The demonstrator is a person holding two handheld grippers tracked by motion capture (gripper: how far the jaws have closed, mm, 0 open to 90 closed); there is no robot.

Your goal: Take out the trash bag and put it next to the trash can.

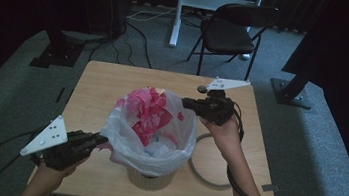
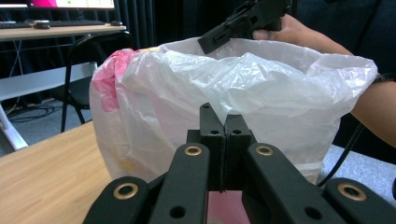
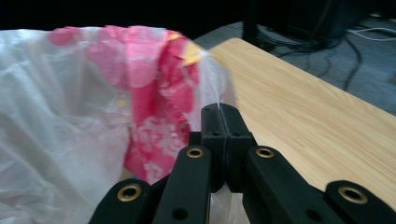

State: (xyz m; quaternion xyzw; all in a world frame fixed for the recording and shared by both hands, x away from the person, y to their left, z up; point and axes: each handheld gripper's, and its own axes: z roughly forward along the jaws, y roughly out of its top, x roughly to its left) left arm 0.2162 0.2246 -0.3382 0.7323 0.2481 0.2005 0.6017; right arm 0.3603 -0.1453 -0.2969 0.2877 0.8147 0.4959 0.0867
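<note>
I have both grippers clamped on the rim of the white plastic bin liner (image 1: 149, 145), which sits in a small ribbed waste bin (image 1: 151, 180) at the near middle of the wooden table (image 1: 98, 83); the left gripper (image 1: 100, 140) pinches the film at the near-left edge, the right gripper (image 1: 188, 102) at the far-right edge; in each gripper view the jaws stand closed with thin plastic caught between them. I judge the step in hand to be lifting the liner out of the bin, the grips made and the pull upward begun. Inside the liner lie pink crumpled wrappers (image 1: 149, 111) and some pale scraps lower down. The next move, as I read it, calls for raising both hands evenly so the film does not tear or slip from the jaws, and so the bin does not come up with it. A grey cable loop (image 1: 202, 174) lies on the table just right of the bin, near my right forearm; it could snag. A black folding chair (image 1: 231, 32) stands beyond the table, well clear.
</note>
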